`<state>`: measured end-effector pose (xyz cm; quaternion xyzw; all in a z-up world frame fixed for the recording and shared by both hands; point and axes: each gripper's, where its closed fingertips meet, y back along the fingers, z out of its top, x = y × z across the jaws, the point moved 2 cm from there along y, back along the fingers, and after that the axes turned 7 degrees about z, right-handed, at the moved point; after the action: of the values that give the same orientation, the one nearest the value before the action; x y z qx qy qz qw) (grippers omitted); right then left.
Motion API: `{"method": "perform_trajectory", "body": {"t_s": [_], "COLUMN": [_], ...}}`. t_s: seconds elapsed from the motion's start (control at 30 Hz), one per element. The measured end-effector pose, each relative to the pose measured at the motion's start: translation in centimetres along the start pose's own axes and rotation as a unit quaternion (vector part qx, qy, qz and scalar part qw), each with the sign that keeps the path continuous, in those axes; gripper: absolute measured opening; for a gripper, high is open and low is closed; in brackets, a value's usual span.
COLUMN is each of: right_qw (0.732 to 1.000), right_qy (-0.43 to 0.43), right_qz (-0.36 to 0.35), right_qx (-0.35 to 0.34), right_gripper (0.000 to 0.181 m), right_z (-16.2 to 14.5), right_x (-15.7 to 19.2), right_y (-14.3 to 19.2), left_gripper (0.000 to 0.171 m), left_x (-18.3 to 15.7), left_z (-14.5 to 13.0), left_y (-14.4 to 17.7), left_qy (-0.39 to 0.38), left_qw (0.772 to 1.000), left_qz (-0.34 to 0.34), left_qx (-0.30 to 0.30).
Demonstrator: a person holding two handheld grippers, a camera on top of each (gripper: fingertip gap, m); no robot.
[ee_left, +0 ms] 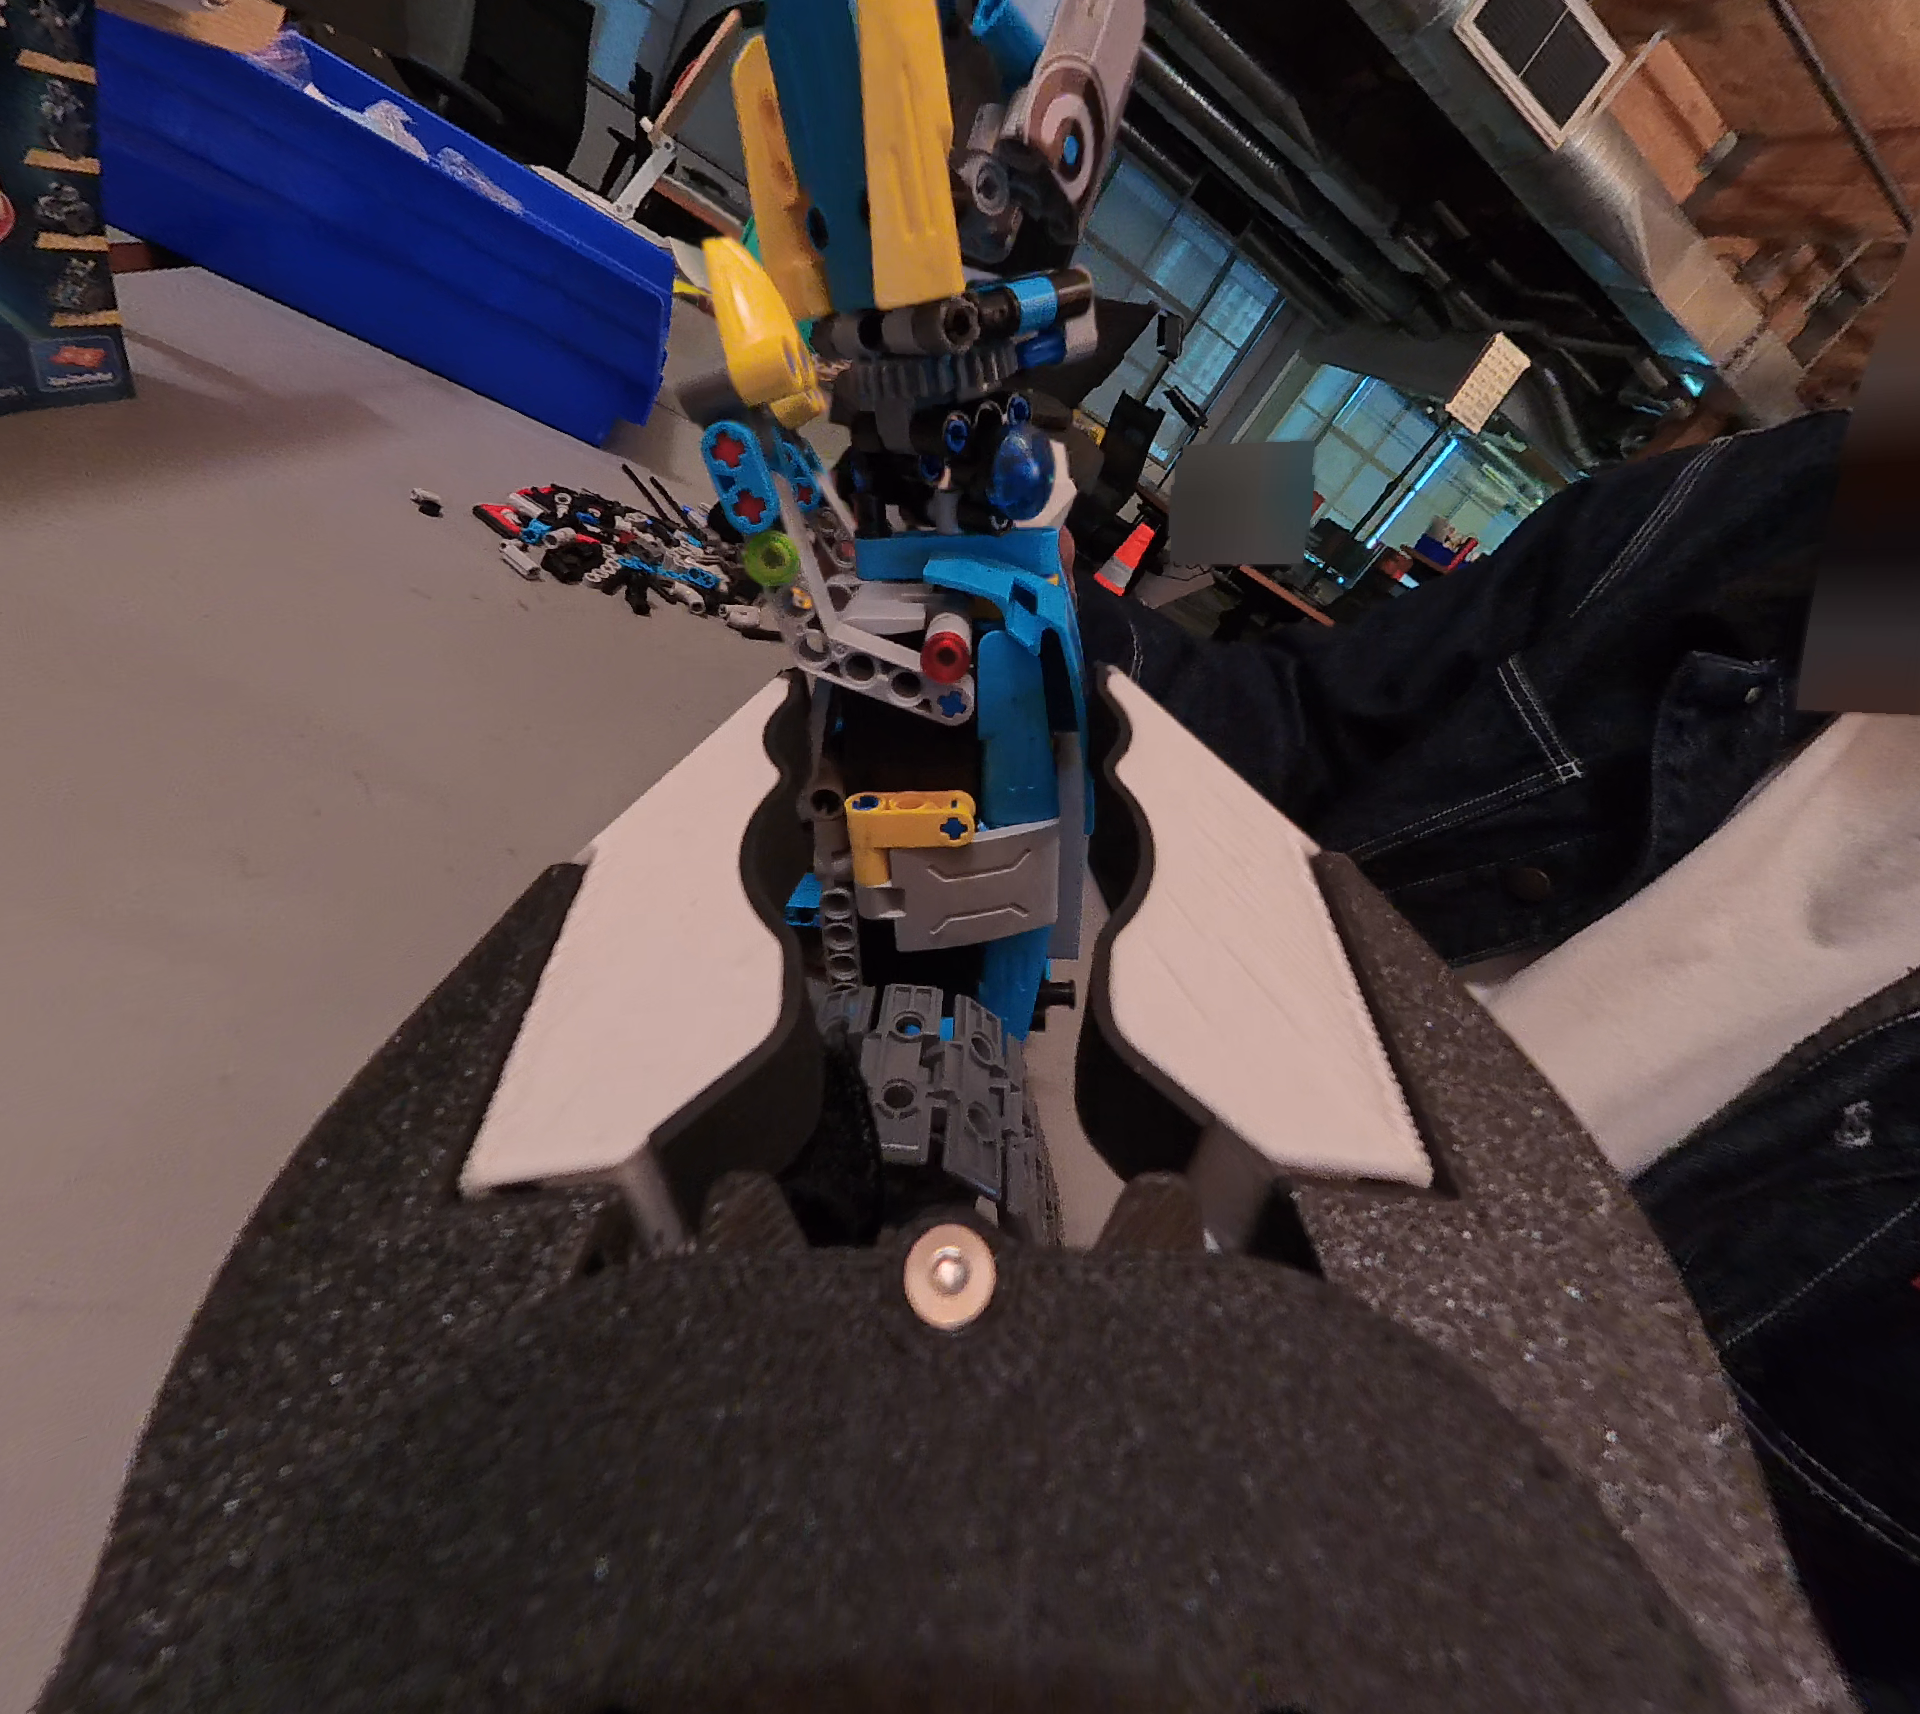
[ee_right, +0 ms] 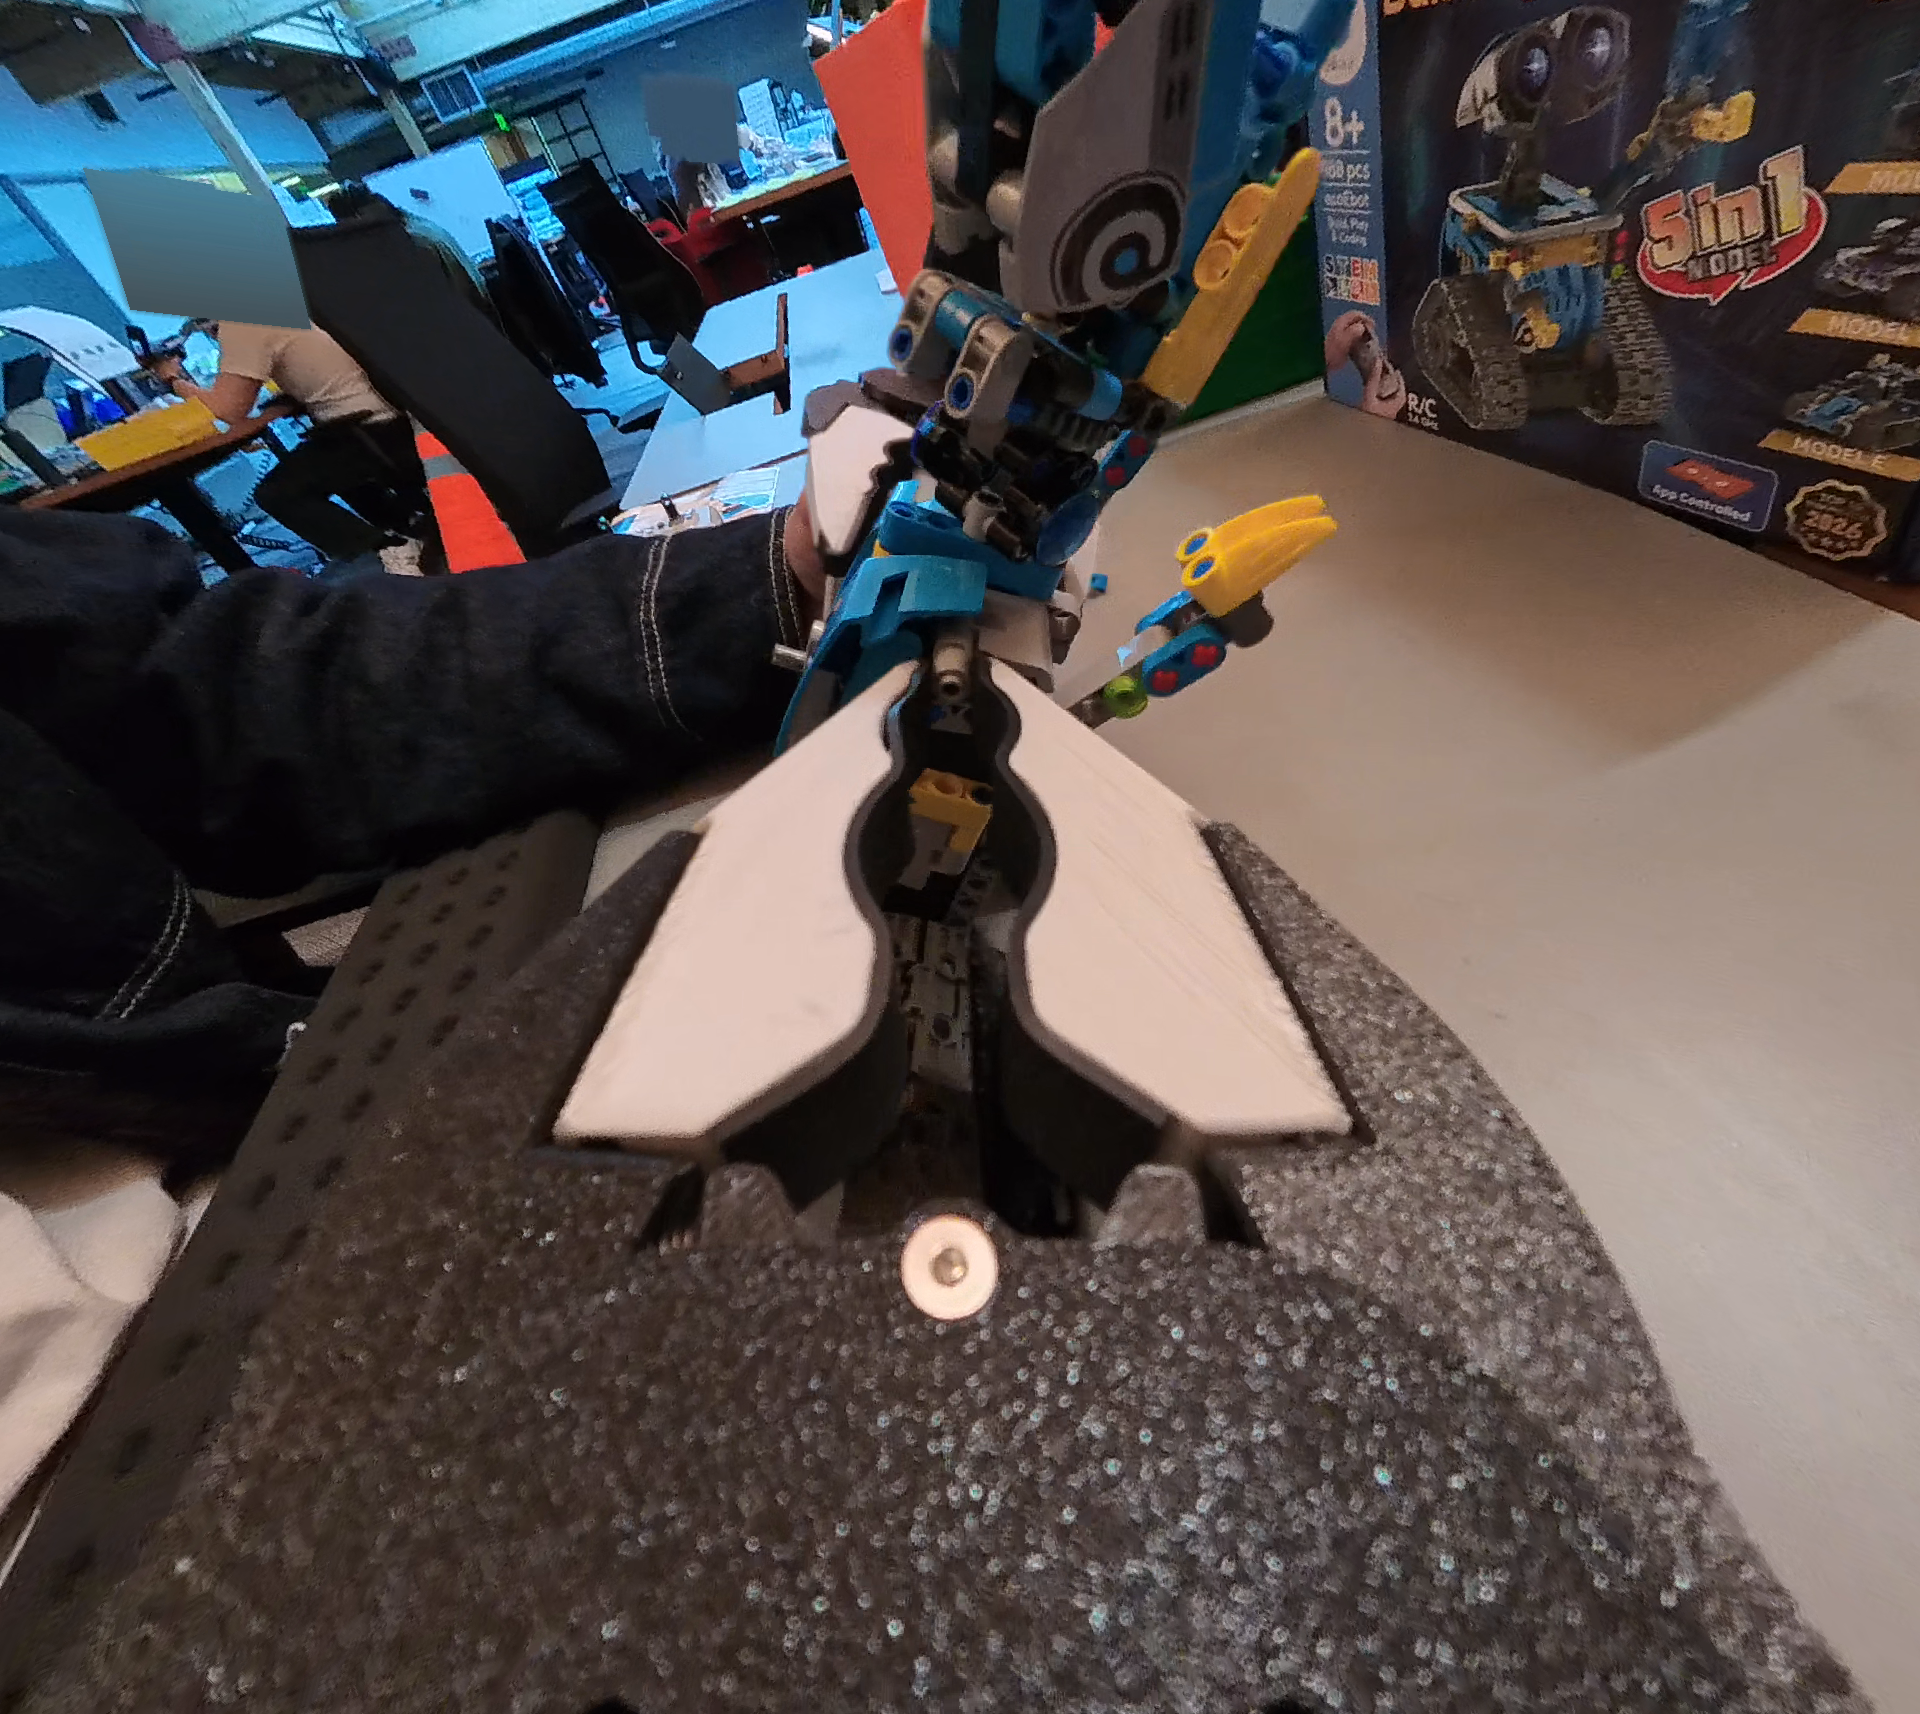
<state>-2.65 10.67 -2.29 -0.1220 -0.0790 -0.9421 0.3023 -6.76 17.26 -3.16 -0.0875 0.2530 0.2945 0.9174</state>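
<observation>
The left gripper (ee_left: 940, 823) is clamped on the lower body of a blue, grey and yellow brick-built robot model (ee_left: 914, 376), held upright above the grey worktop (ee_left: 260, 781); the right gripper (ee_right: 951, 760) has its fingers nearly together, pinching the same model (ee_right: 1039, 334) from the other side; loose small parts (ee_left: 613, 547) lie on the worktop beyond, near a blue bin (ee_left: 395, 210); the kit's printed box (ee_right: 1662, 189) stands at the worktop's far edge.
</observation>
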Motion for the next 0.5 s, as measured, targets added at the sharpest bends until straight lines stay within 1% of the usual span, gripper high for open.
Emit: {"method": "perform_trajectory", "body": {"t_s": [0.23, 0.27, 0.3, 0.33, 0.4, 0.43, 0.5], "right_qw": [1.000, 1.000, 0.999, 0.999, 0.999, 0.999, 0.999], "right_qy": [0.015, 0.016, 0.013, 0.012, 0.020, 0.024, 0.040], "right_qz": [-0.017, -0.026, -0.034, -0.036, -0.031, -0.029, -0.029], "right_qx": [0.008, 0.005, 0.004, 0.000, 0.000, 0.005, 0.017], "right_gripper": [0.004, 0.004, 0.004, 0.005, 0.005, 0.004, 0.004], "right_z": [-0.1, 0.0, 0.0, 0.0, 0.1, 0.1, 0.1], "right_x": [0.0, -0.2, -0.5, -0.7, -0.5, -0.3, 0.0], "right_y": [0.4, 0.8, 1.4, 1.9, 1.6, 1.4, 1.1], "left_gripper": [0.047, 0.031, 0.000, 0.000, 0.000, 0.014, 0.074], "left_x": [0.2, -0.1, -0.1, 0.6, 2.3, 2.5, 1.8], "left_z": [0.3, 0.5, 0.9, 1.5, 1.7, 2.0, 2.0], "left_y": [0.6, 1.1, 1.7, 2.4, 2.9, 2.8, 1.8], "left_qy": [-0.006, -0.009, -0.010, -0.012, -0.013, -0.003, 0.019], "left_qw": [1.000, 1.000, 0.999, 0.998, 0.995, 0.994, 0.997], "left_qz": [0.005, -0.005, 0.000, 0.030, 0.087, 0.093, 0.057], "left_qx": [-0.011, -0.017, -0.034, -0.057, -0.056, -0.058, -0.037]}}
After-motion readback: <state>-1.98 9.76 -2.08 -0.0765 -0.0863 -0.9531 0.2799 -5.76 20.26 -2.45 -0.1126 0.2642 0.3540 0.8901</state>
